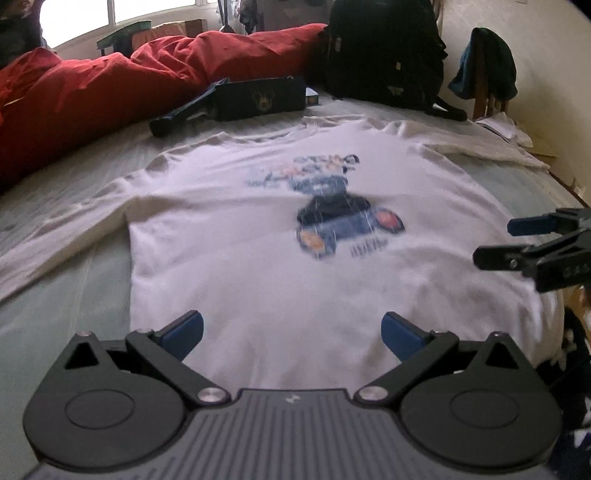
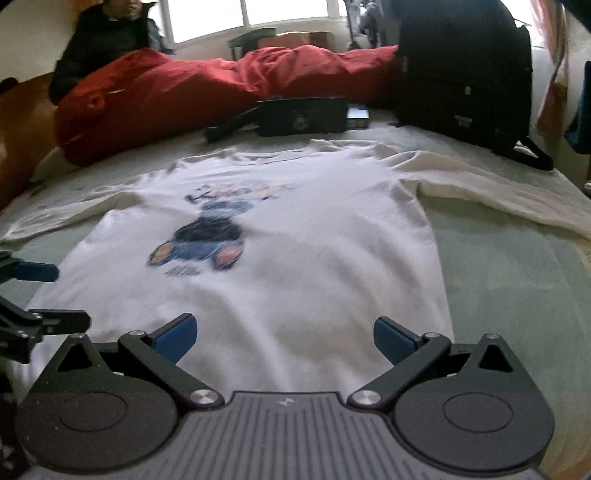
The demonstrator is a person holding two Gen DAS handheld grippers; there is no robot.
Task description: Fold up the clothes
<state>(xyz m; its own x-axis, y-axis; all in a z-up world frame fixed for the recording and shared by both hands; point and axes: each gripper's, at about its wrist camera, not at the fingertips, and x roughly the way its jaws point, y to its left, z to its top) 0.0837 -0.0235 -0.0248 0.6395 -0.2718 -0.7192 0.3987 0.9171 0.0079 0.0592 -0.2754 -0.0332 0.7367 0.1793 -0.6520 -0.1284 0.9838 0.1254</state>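
- Lying face up on the pale green bedsheet, the white long-sleeved T-shirt was spread flat, sleeves out to each side, hem nearest both grippers.
- The left gripper and right gripper hovered over the hem, jaws spread wide, holding nothing.
- Judged best: pinch each hem corner cleanly, taking both layers, and lift evenly.
- Beyond the collar lay a red duvet, a black backpack and a dark pouch; a window lit the room.
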